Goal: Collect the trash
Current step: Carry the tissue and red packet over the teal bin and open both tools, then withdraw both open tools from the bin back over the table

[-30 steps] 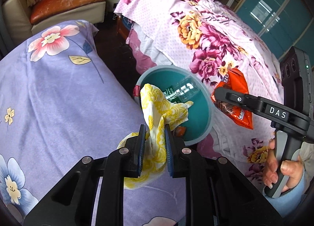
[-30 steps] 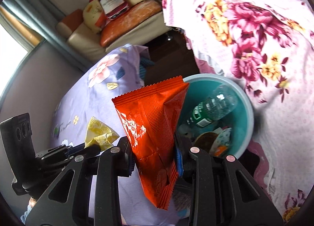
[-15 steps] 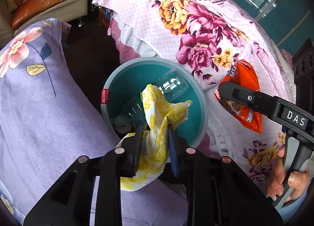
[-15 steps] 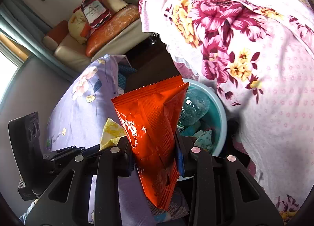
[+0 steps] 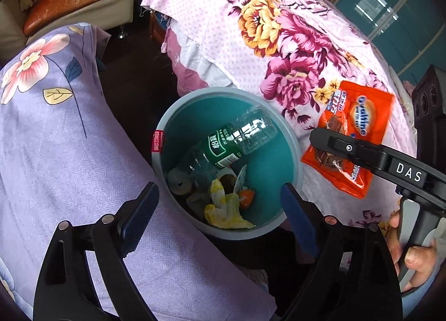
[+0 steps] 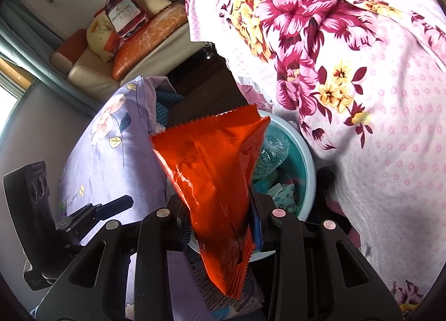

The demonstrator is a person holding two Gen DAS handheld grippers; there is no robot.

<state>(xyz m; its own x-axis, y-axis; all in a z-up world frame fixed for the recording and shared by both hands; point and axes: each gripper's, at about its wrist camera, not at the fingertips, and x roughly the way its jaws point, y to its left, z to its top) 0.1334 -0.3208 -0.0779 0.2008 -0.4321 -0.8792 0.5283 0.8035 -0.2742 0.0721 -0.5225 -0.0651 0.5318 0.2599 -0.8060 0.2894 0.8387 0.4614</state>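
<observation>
Crumpled yellow napkin (image 5: 223, 208) lying at the bottom of the teal wastebasket (image 5: 292, 153), beside a green-labelled plastic bottle (image 5: 228, 142) leaning toward 1 o'clock and other small scraps. Left tool (image 5: 220, 204) released, jaws spread wide on either side of the basket's near rim at 6 o'clock. Right tool (image 6: 220, 226) clenched on an orange snack wrapper (image 6: 214, 170), held just beside the basket at its 3 o'clock. Lilac floral bedspread (image 5: 55, 139) at 9 o'clock; pink floral bedspread (image 5: 278, 42) at 1 o'clock.
</observation>
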